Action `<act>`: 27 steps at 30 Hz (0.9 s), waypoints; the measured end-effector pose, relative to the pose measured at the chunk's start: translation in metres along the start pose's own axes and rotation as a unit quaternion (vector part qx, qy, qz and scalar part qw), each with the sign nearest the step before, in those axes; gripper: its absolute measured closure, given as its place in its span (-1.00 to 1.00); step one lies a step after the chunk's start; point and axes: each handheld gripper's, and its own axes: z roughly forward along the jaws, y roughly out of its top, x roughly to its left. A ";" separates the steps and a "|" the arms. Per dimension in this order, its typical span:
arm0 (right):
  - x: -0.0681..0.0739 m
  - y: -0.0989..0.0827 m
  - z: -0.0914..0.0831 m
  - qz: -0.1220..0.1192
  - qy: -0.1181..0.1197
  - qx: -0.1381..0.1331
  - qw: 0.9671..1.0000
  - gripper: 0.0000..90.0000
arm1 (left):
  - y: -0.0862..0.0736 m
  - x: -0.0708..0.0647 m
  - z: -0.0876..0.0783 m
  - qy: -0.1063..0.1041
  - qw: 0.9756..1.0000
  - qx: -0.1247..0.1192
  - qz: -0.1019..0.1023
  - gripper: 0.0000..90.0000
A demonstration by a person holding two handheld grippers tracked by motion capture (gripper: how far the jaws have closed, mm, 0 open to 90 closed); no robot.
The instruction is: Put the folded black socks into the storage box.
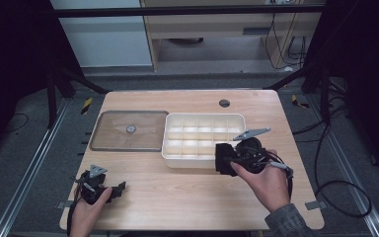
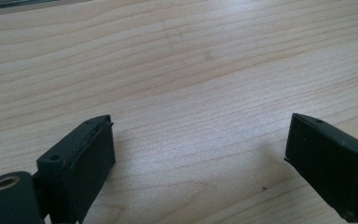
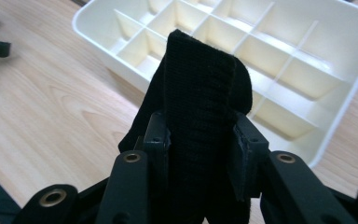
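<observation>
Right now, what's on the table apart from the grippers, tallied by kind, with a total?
White compartment tray: 1
Clear flat lid with a centre knob: 1
Black folded fabric piece, clamped in the right gripper at the tray's near edge: 1
Total: 3

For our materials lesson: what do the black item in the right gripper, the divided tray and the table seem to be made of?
Black item: likely knitted fabric, matte, with ribbed texture.
Divided tray: probably plastic, cream, smooth, slightly glossy moulded walls.
Table: wood or wood-look laminate, pale grain lines.
</observation>
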 end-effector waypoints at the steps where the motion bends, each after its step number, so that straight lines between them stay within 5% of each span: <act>1: -0.003 0.001 -0.001 0.000 -0.002 0.001 1.000 0.43 | 0.000 0.000 0.001 -0.001 1.000 -0.001 -0.002 -0.84; 12: -0.042 0.025 -0.025 0.026 -0.037 -0.016 0.999 0.43 | -0.001 -0.001 0.002 -0.003 1.000 -0.003 0.006 -0.88; 27: -0.063 0.044 -0.023 0.032 -0.060 -0.001 0.998 0.43 | 0.001 0.000 0.005 -0.010 1.000 -0.002 0.016 -0.91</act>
